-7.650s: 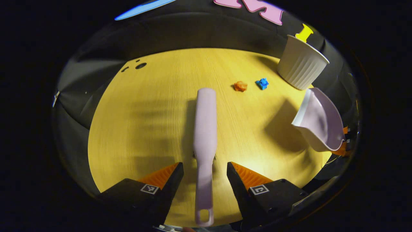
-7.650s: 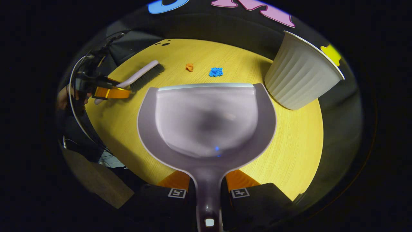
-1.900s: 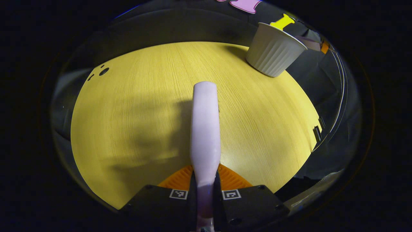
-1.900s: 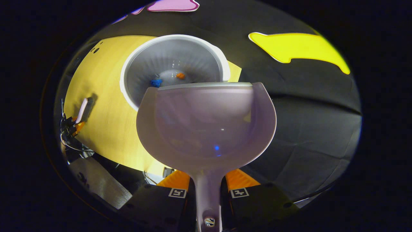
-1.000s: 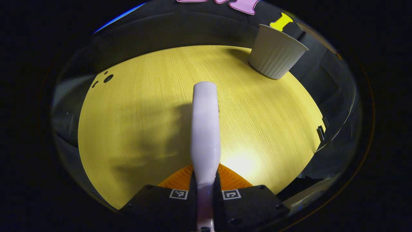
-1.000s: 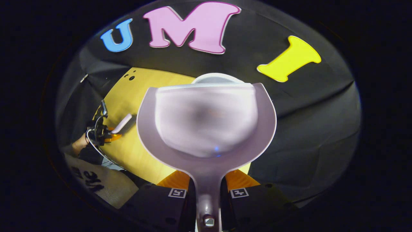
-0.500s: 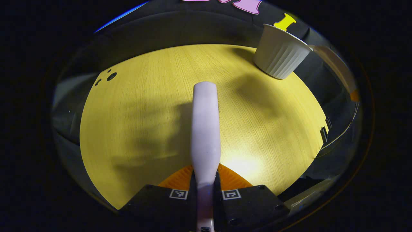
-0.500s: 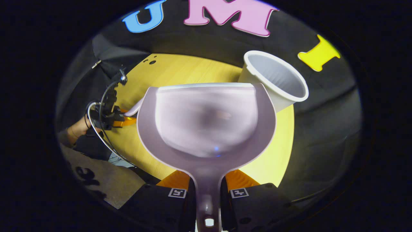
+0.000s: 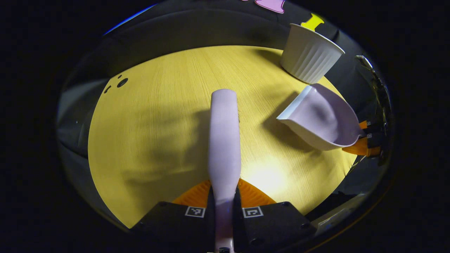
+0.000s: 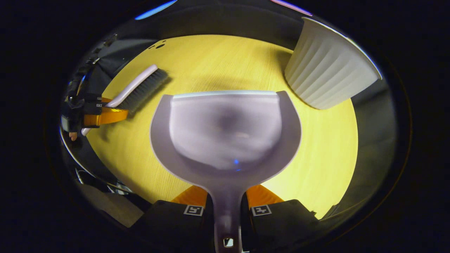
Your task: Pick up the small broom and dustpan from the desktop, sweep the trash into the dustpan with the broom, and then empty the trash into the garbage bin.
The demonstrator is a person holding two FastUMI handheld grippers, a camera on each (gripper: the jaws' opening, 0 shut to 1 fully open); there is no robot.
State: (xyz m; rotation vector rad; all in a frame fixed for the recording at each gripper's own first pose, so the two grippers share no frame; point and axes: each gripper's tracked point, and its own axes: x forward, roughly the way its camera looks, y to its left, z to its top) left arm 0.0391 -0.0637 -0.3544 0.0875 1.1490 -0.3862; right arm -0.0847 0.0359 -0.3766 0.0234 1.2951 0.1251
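Observation:
My left gripper (image 9: 224, 196) is shut on the handle of the pale lilac broom (image 9: 224, 133), which points forward over the yellow desktop (image 9: 158, 116). My right gripper (image 10: 226, 203) is shut on the handle of the lilac dustpan (image 10: 225, 130); its scoop looks bare. In the left gripper view the dustpan (image 9: 321, 119) hangs over the right side of the desk, with the right gripper (image 9: 364, 138) behind it. In the right gripper view the broom (image 10: 137, 89), bristles down, sits at the far left in the left gripper (image 10: 102, 114). The white ribbed garbage bin (image 10: 327, 72) stands at the desk's back right corner.
The garbage bin (image 9: 309, 56) stands just behind the dustpan in the left gripper view. Small dark holes (image 9: 121, 82) mark the desk's far left corner. The desk's near right edge (image 9: 344, 168) drops off into dark cloth.
The dustpan has left the bin's mouth and come down low over the desk in front of the bin. It now shows in the left gripper view. The broom has barely moved.

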